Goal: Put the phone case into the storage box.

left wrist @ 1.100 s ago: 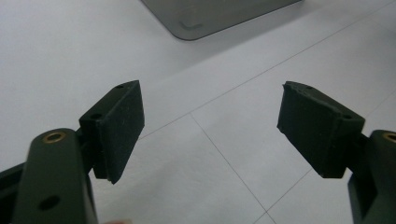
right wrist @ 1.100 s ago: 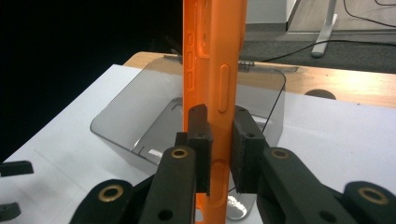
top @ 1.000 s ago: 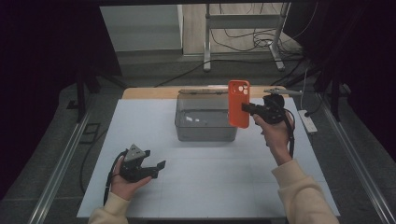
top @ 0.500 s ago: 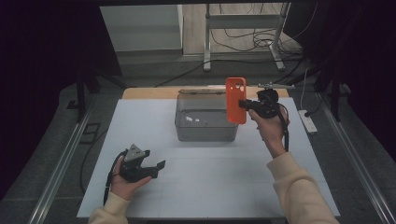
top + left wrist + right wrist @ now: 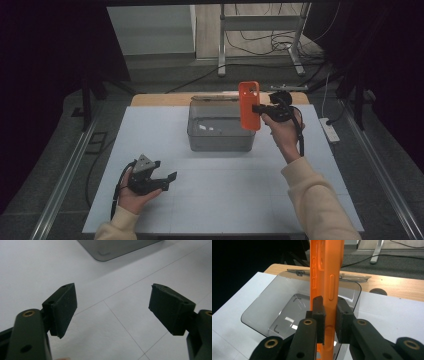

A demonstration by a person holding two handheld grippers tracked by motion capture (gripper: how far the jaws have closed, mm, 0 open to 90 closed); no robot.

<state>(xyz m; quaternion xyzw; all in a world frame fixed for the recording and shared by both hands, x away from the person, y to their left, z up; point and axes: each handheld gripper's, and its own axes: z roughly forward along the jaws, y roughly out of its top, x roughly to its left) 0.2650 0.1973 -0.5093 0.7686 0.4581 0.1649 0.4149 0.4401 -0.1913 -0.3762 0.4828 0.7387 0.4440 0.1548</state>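
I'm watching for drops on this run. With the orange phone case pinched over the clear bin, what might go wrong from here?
1. The right gripper pinches the orange silicone phone case only by its thin edge, so the upright case may pivot or slip.
2. It hangs above the near right rim of the clear grey plastic bin; released here, it might catch the rim and land on the white table.
3. The open left gripper rests far away, unable to help.

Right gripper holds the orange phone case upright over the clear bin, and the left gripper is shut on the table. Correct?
Not quite: the left gripper is open, its jaws wide apart with nothing between them, as the left gripper view shows. The rest holds: right gripper, phone case, bin.
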